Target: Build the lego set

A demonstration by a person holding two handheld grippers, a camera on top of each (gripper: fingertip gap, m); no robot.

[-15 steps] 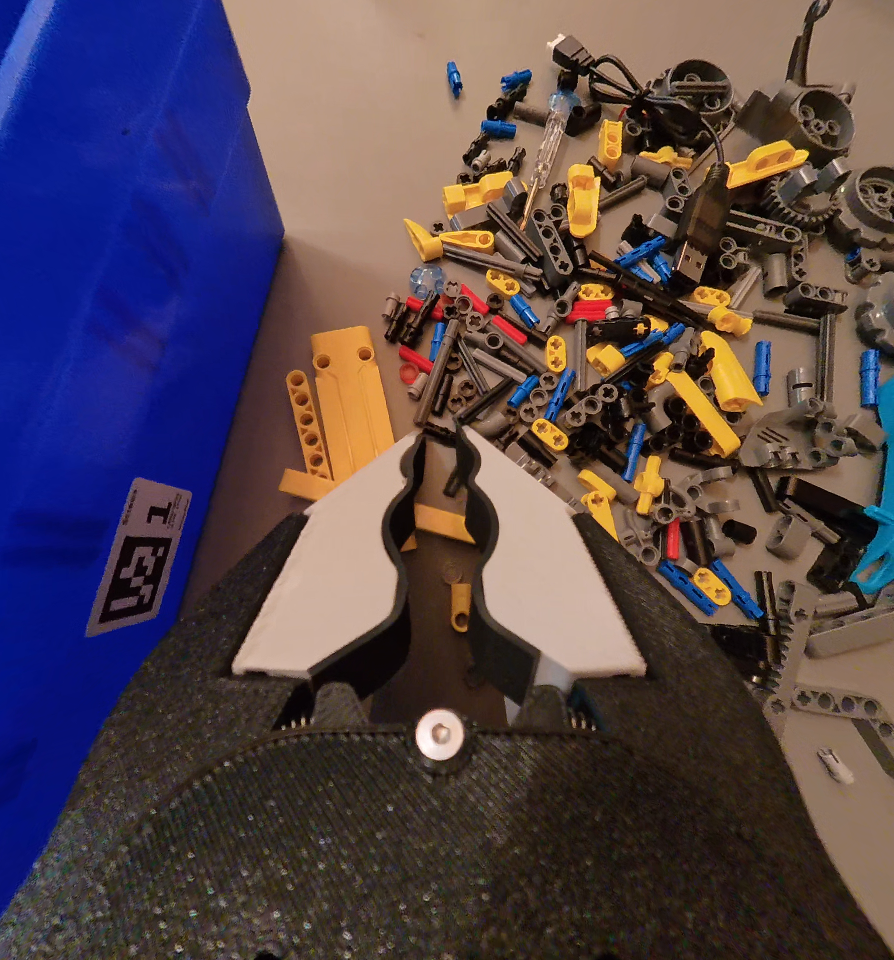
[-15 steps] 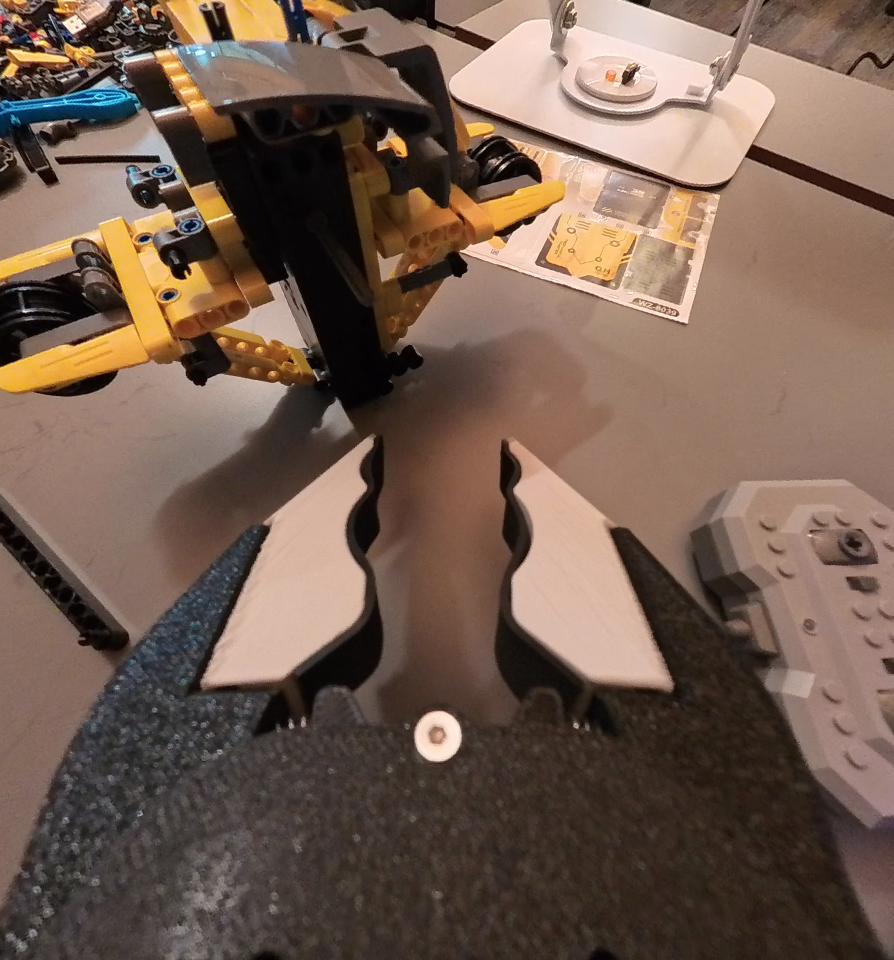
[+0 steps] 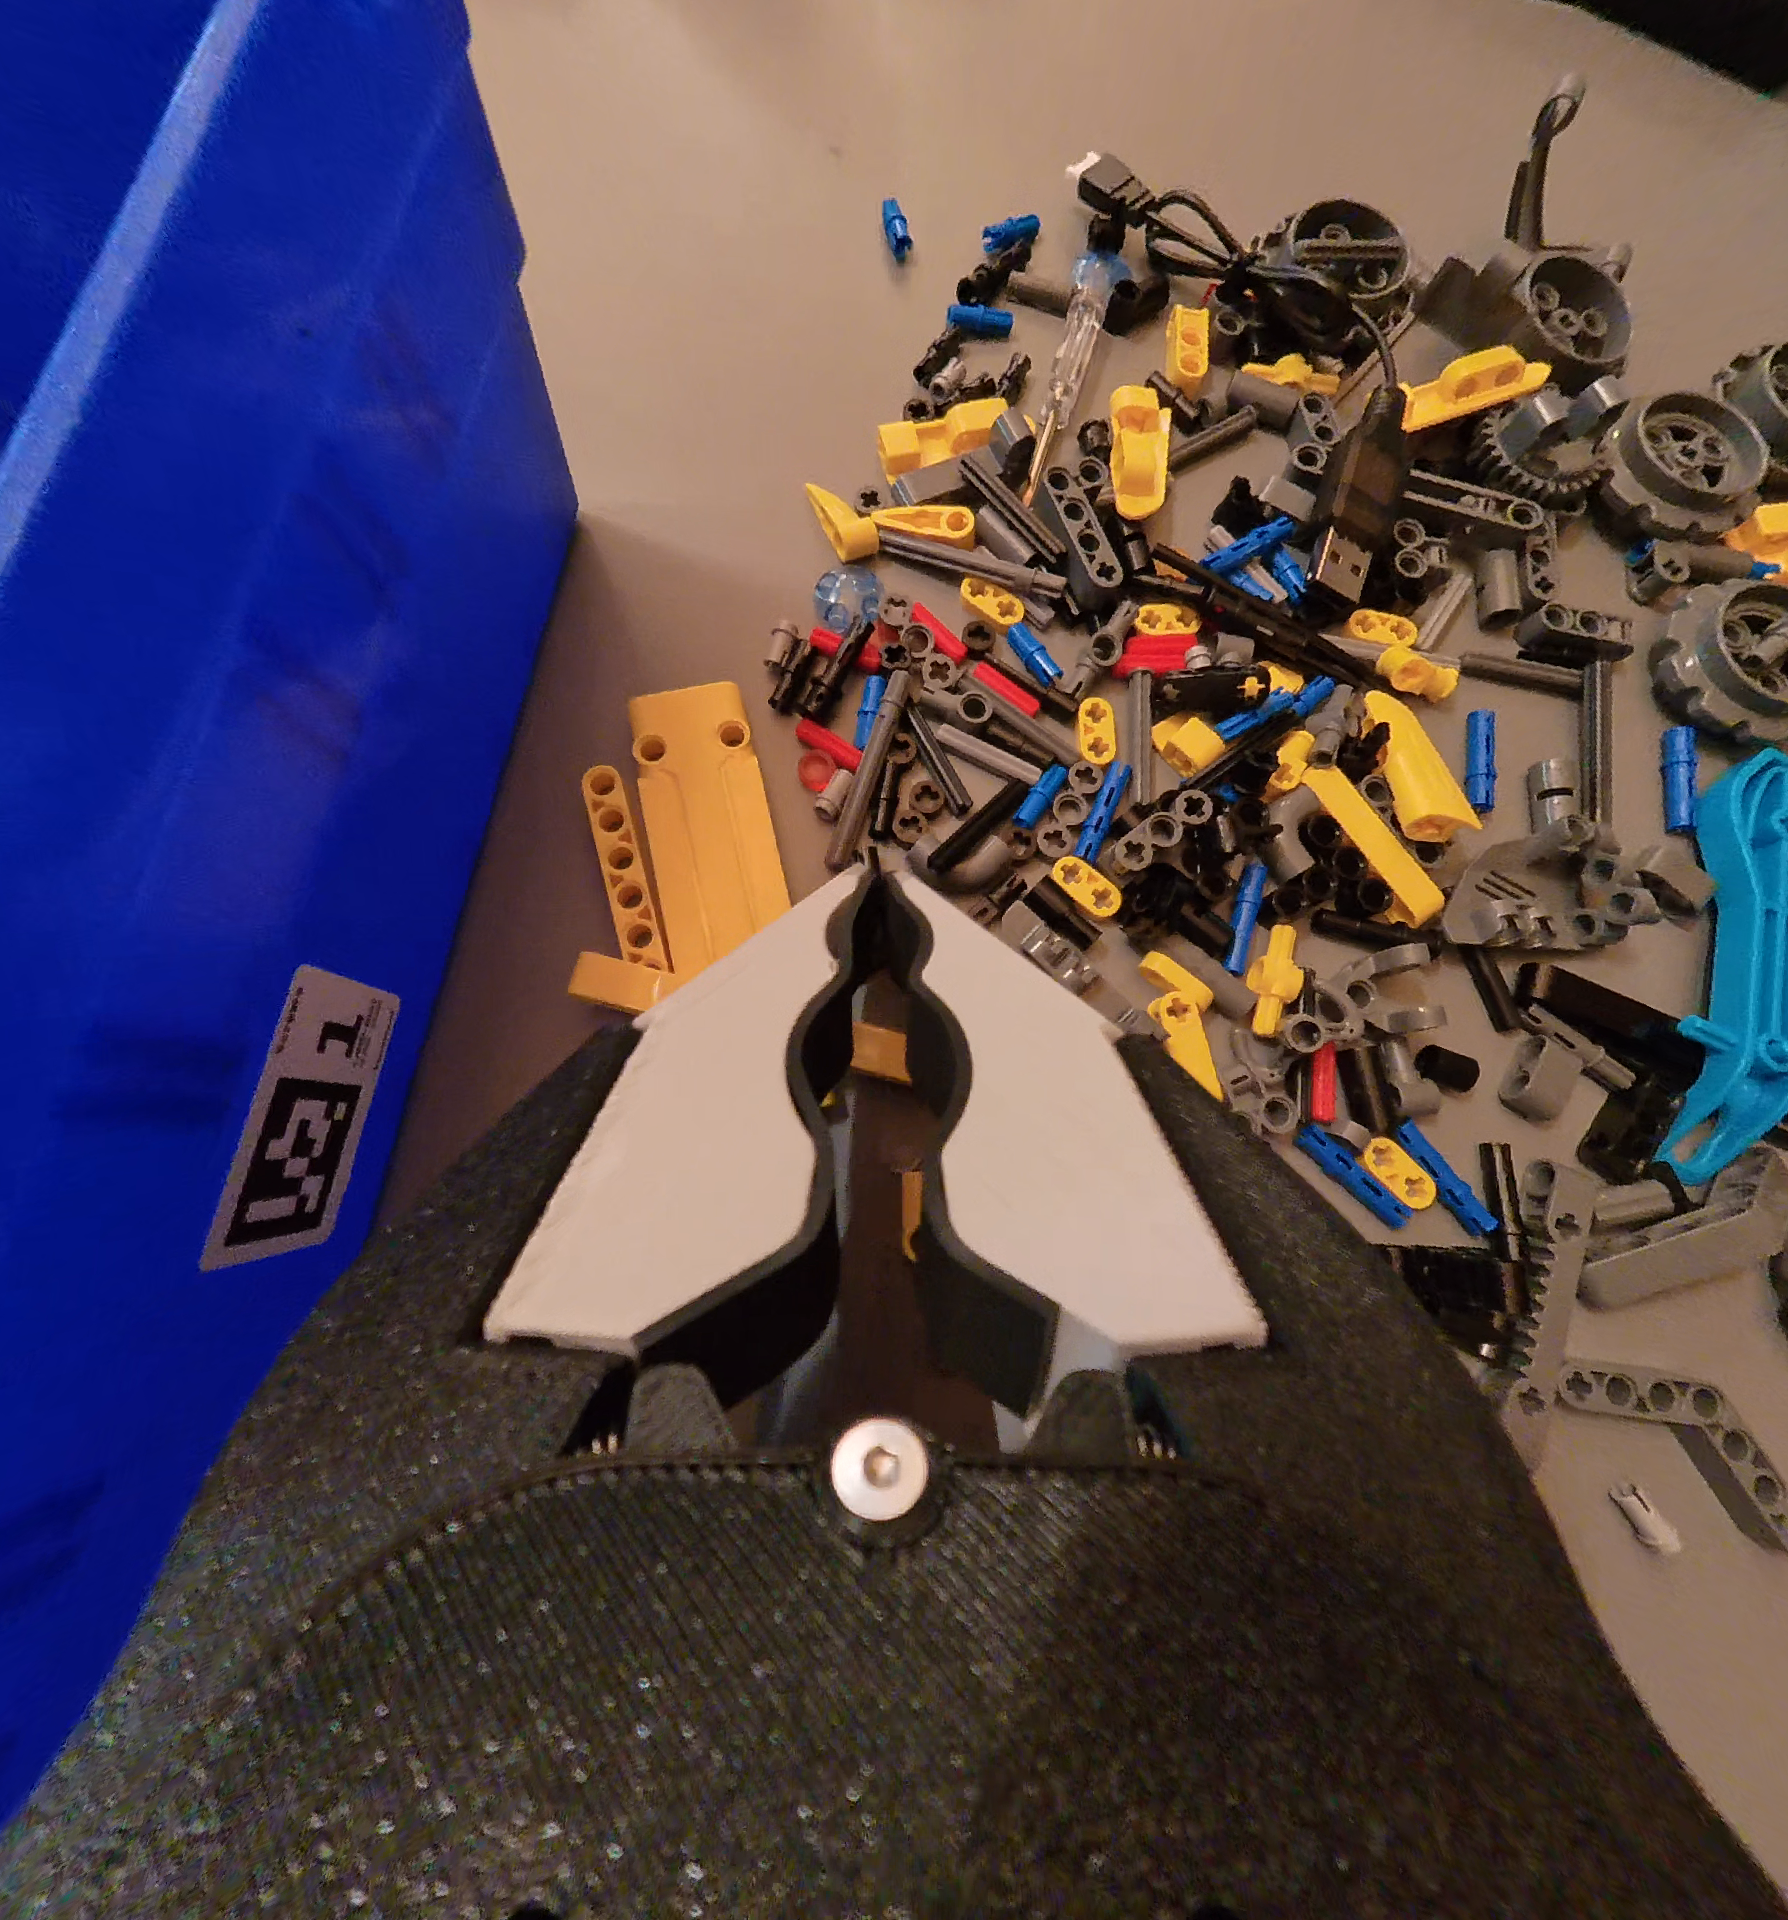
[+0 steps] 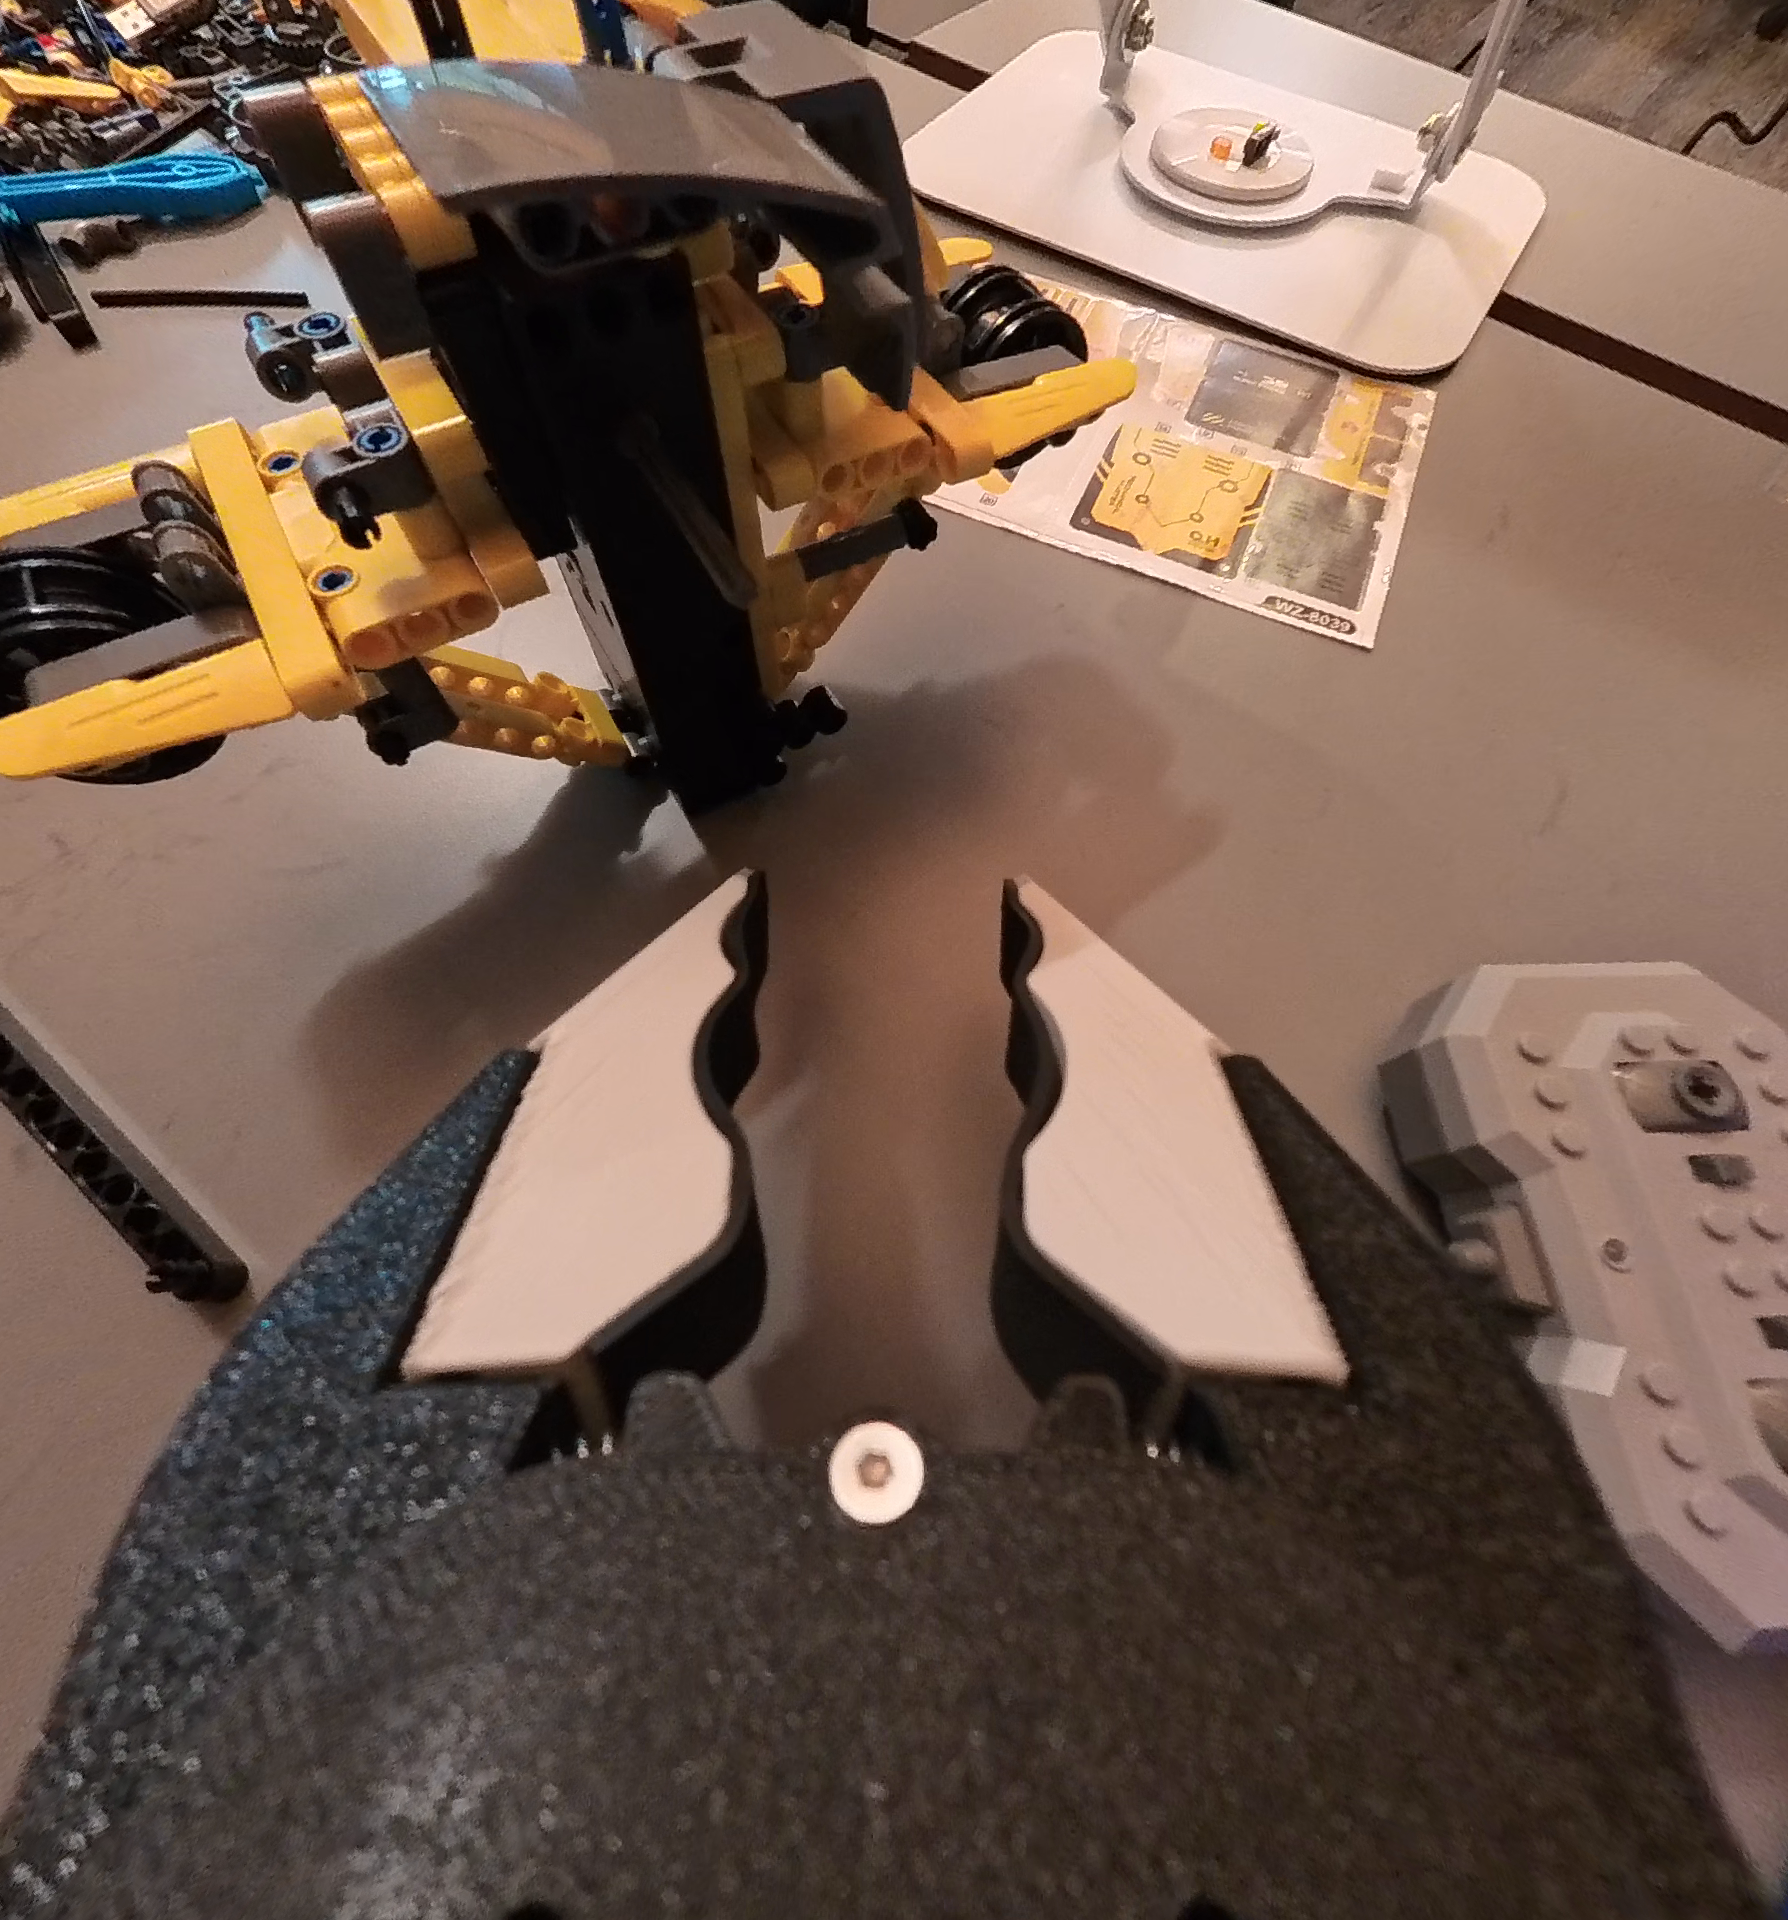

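In the left wrist view my left gripper (image 3: 877, 883) is low at the near edge of a pile of small building parts (image 3: 1233, 748). Its jaws are closed on a small black pin, of which only a dark sliver shows between the tips. A tan panel (image 3: 708, 821) and a tan holed beam (image 3: 620, 868) lie just left of the tips. In the right wrist view my right gripper (image 4: 882, 899) is open and empty above bare table. It points at the black foot of a yellow and black built model (image 4: 557, 468), a short way in front of the tips.
A large blue bin (image 3: 194, 727) with a tag sticker stands close on the left. A blue-green curved part (image 3: 1763, 956) and grey wheels (image 3: 1690, 457) lie at the right. A grey studded block (image 4: 1648, 1299), a long black beam (image 4: 69, 1122), a sticker sheet (image 4: 1233, 468) and a white stand base (image 4: 1233, 187) surround the model. There is about 55 centimeters between the tips of the two grippers. The grey studded block (image 4: 1648, 1299) lies around 12 centimeters away from my right fingertips.
My left gripper's jaws have closed around the small black pin that stood between them. My right gripper has stayed open and hardly moved.
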